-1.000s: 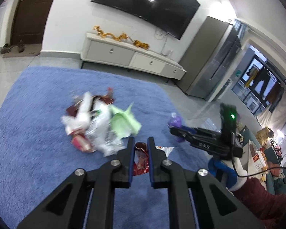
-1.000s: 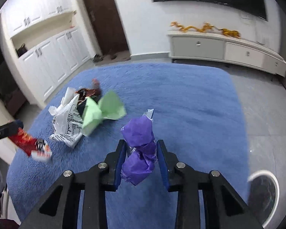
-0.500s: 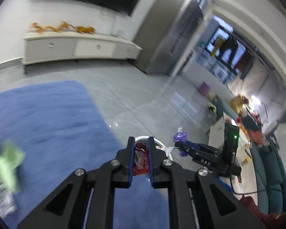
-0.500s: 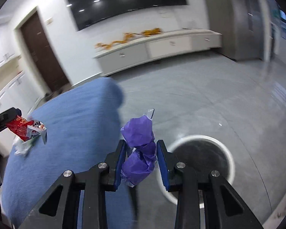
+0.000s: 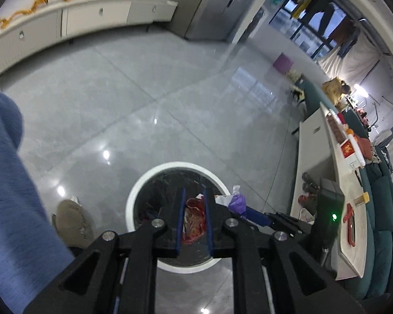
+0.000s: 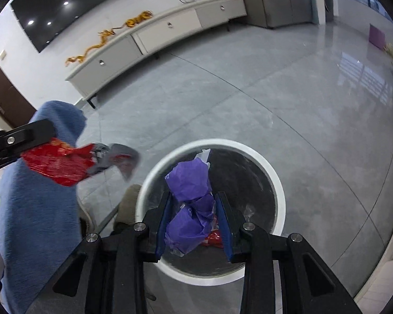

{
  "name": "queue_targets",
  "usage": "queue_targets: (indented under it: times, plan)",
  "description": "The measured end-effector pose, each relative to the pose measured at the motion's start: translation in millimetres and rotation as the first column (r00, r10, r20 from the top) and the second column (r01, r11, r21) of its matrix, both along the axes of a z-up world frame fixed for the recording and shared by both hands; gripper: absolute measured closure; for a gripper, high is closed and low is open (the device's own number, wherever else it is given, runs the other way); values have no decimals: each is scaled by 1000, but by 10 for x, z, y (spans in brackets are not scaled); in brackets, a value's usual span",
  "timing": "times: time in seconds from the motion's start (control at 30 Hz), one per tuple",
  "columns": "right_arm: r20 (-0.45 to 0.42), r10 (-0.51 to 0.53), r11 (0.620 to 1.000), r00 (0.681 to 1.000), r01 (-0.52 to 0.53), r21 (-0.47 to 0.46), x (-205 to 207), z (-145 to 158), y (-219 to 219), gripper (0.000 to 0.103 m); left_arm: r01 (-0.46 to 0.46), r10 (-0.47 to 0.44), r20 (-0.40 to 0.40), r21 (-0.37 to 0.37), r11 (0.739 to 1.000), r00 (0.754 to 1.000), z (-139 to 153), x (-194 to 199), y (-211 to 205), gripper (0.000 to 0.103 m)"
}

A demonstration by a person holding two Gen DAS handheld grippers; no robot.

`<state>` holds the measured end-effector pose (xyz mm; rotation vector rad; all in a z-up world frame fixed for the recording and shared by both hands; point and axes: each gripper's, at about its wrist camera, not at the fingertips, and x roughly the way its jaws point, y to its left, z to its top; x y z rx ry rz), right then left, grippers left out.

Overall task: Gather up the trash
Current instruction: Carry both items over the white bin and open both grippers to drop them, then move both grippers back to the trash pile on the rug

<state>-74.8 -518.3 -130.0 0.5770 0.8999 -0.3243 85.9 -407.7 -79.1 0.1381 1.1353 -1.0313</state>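
Observation:
A round white-rimmed trash bin [image 5: 133,196] with a black liner stands on the grey floor, also in the right wrist view [image 6: 279,191]. My left gripper [image 5: 194,201] is shut on a red snack wrapper [image 5: 194,219] and holds it above the bin's opening. The wrapper also shows in the right wrist view [image 6: 57,162], left of the bin. My right gripper [image 6: 194,209] is shut on a crumpled purple wrapper [image 6: 190,198] above the bin; it shows in the left wrist view [image 5: 237,202] too. A red scrap [image 6: 213,238] lies inside the bin.
The blue rug [image 5: 10,196] hangs at the left, also seen in the right wrist view [image 6: 39,209]. A beige slipper [image 5: 73,222] lies left of the bin. A white TV cabinet [image 6: 154,36] runs along the far wall. A white table [image 5: 335,183] with clutter stands at the right.
Both grippers have swung away from the rug and the trash pile to over the bin, each still holding its wrapper. The bin now fills the lower middle of both views.

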Motion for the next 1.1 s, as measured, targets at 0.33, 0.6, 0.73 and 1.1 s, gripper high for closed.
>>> queue_targets:
  times: [0.33,0.6,0.73,1.1]
  plan:
    - [-42,-46,999,998,46,-7,-51,-143,-47,44,15,-15,-38,1,1000,999,-187,-68,-269,52]
    - [-22,-49,996,999,47,-77,-166,172,112,40,-20,29,104,-82,996,994,294,-361,143,52]
    - [15,-17,989,1000,19,-144,-184,526,340,40,-22,42,177,-114,993,983,562,-517,454,52]
    - [189,123,969,974,-77,-237,-125,1442,1191,39,-163,196,378,-116,980,905,1141,-682,1785,52]
